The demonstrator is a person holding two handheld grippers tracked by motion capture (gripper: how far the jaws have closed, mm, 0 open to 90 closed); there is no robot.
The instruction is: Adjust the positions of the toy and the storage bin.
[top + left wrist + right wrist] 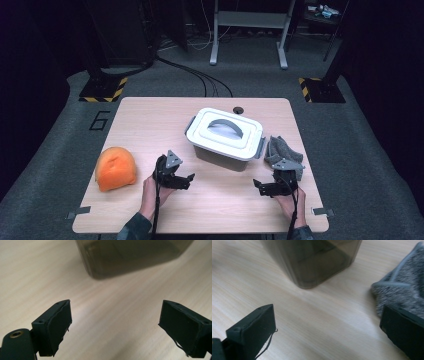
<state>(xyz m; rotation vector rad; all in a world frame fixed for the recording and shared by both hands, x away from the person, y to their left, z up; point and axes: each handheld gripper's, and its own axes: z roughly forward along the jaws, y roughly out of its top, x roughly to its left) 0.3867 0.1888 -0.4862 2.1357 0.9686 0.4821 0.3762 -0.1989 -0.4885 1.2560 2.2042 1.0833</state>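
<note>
Both grippers' jaws gape empty before the lidded box (225, 139), grey cloth (285, 155) right, orange cushion (116, 168) left.

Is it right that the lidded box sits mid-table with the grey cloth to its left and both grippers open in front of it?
Not quite. In the high view the grey cloth lies to the right of the lidded box, by the right gripper. The left gripper and the right one are open, as stated.

"6" on the floor (100, 120)
</note>
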